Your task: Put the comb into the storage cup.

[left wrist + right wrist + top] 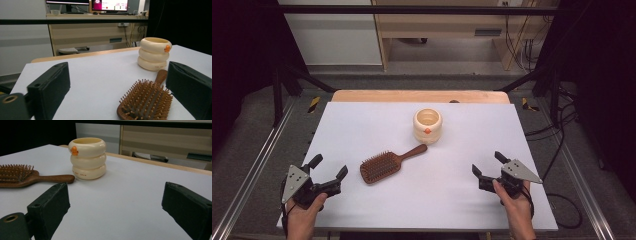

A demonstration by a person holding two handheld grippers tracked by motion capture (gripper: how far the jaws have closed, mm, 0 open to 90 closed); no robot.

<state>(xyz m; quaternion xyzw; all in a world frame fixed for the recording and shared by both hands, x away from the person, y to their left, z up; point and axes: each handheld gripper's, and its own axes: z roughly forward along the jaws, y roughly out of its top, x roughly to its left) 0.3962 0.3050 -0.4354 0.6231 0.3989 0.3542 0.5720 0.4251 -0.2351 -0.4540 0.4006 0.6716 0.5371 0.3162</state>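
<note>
A brown wooden hairbrush point(387, 164) lies bristles up near the middle of the white table point(362, 125), handle pointing toward a cream ringed cup point(427, 125) with a small orange mark. My left gripper point(330, 167) rests at the front left, open, with nothing between its jaws; the brush head is just to its right. In the left gripper view the hairbrush point(146, 101) lies close ahead and the cup point(155, 53) stands beyond it. My right gripper point(486, 163) sits open and empty at the front right. The right gripper view has the cup point(87, 158) and hairbrush point(30, 177) to its left.
A wooden strip point(420, 96) edges the table's far side. Metal frame rails point(257, 160) run along both sides, with cables point(562, 130) on the floor at the right. A desk with monitors point(110, 5) stands beyond the table.
</note>
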